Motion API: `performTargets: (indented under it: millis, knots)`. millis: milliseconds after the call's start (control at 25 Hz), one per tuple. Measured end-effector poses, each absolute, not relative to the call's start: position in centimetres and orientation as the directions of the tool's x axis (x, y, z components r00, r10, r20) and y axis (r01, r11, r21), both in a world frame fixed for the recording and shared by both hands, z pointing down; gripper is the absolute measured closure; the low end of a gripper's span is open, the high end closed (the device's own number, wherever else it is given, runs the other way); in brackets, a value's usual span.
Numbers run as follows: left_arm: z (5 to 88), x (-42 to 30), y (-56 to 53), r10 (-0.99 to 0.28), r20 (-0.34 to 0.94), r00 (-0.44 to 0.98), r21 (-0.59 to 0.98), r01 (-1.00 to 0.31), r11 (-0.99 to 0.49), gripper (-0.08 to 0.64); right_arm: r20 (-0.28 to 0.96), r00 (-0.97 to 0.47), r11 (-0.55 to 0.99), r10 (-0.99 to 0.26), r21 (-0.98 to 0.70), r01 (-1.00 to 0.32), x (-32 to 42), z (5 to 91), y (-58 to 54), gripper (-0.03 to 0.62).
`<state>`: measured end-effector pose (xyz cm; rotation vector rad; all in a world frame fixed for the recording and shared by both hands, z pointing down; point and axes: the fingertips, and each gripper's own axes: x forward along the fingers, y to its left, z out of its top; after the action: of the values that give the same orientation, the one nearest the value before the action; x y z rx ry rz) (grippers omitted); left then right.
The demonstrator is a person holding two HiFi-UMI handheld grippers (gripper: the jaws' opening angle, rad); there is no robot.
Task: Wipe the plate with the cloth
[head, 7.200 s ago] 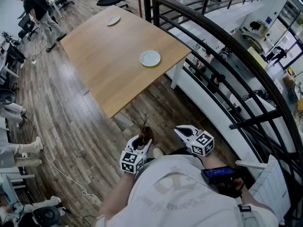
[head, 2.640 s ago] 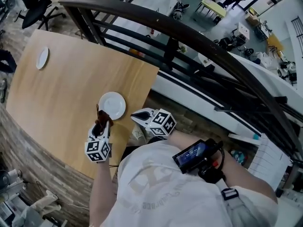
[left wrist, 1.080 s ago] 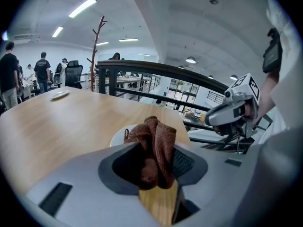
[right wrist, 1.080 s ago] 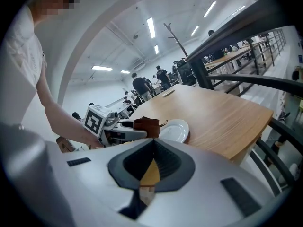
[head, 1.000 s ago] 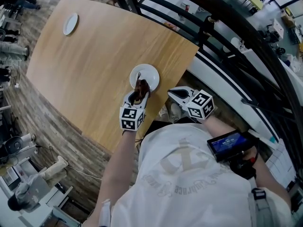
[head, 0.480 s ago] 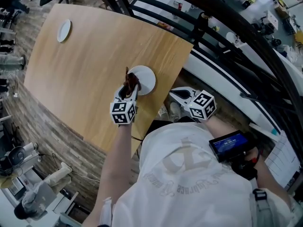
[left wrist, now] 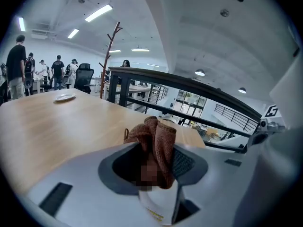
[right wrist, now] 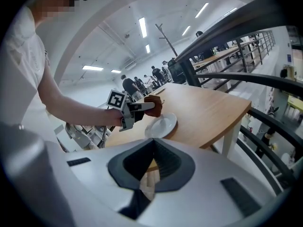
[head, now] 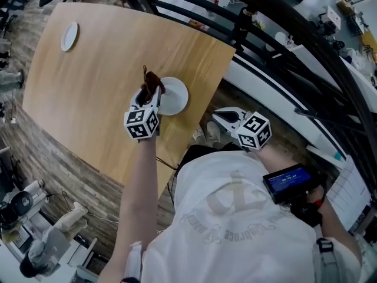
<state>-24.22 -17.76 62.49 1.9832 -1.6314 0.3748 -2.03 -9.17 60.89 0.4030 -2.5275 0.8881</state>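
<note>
A white plate (head: 175,96) lies near the right front edge of the wooden table (head: 100,81). My left gripper (head: 148,91) is shut on a bunched brown cloth (head: 152,81), held at the plate's left rim just above the table. In the left gripper view the cloth (left wrist: 158,144) sticks up from between the jaws. My right gripper (head: 223,116) hangs off the table's edge, near my body, shut and with nothing in it. From the right gripper view I see the plate (right wrist: 162,126), the cloth (right wrist: 154,106) and the left gripper (right wrist: 140,109) beside it.
A second white plate (head: 69,36) sits at the table's far left corner. A black railing (head: 277,58) runs close behind the table's right edge. Several people stand far back (left wrist: 19,65). A device with a lit screen (head: 286,181) hangs at my waist.
The left gripper with the cloth has slid from over the plate's middle to its left rim. The right gripper has stayed beside the table's edge.
</note>
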Motion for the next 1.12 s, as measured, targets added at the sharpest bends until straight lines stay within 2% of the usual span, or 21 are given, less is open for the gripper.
performTargets:
  millis: [320,840,1120]
  knots:
    - [63.1,-21.6,-17.5,-0.766,0.579,0.278,0.145,-0.960,-0.239,0.391,0.476,-0.872,0.756,-0.117,-0.527,-0.389,-2.0,61.1,-8.9,0.578]
    - [64.6,-15.9,-10.9,-0.713,0.601,0.362,0.232,-0.932,-0.278,0.391,0.464,-0.878,0.758,-0.116,-0.529,-0.380,-2.2,61.2,-8.8,0.580]
    - [64.4,-16.7,-12.5,-0.719,0.599,0.352,0.219,-0.936,-0.276,0.391,0.471,-0.871,0.743,-0.142,-0.531,-0.408,-1.3,61.0,-8.7,0.578]
